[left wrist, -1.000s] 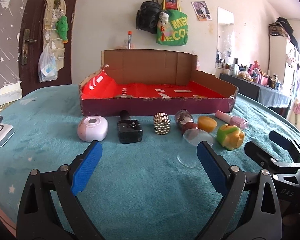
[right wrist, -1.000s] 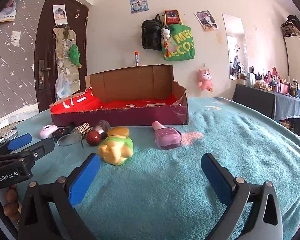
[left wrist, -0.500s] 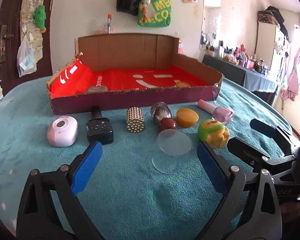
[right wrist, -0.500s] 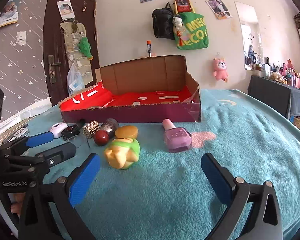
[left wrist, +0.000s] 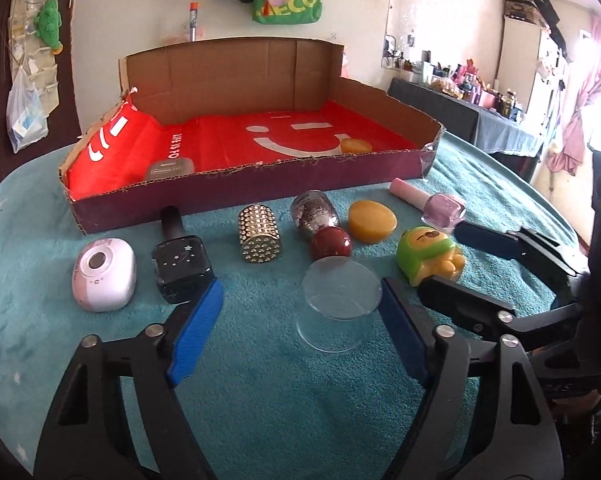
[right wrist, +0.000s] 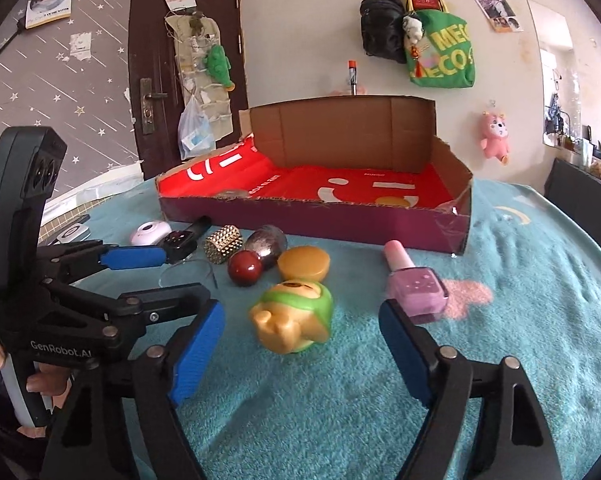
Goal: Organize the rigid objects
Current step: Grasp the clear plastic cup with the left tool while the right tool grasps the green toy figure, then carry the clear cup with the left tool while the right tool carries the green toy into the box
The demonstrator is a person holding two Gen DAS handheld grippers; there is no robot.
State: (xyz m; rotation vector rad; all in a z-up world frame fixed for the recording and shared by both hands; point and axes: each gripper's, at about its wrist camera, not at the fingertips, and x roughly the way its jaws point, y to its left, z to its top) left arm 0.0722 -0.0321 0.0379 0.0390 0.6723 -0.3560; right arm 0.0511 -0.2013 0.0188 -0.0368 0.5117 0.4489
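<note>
My left tool point(left wrist: 300, 330) is closing, nothing gripped; the clear glass cup point(left wrist: 339, 302) lies on its side between its blue pads. My right tool point(right wrist: 300, 354) is closing too, empty, with the green-hooded toy point(right wrist: 294, 316) just ahead on the teal tabletop point(right wrist: 500, 360).

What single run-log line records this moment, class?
left claw: closing, empty | right claw: closing, empty | row of objects: on cloth, before box | step: pre-grasp
</note>
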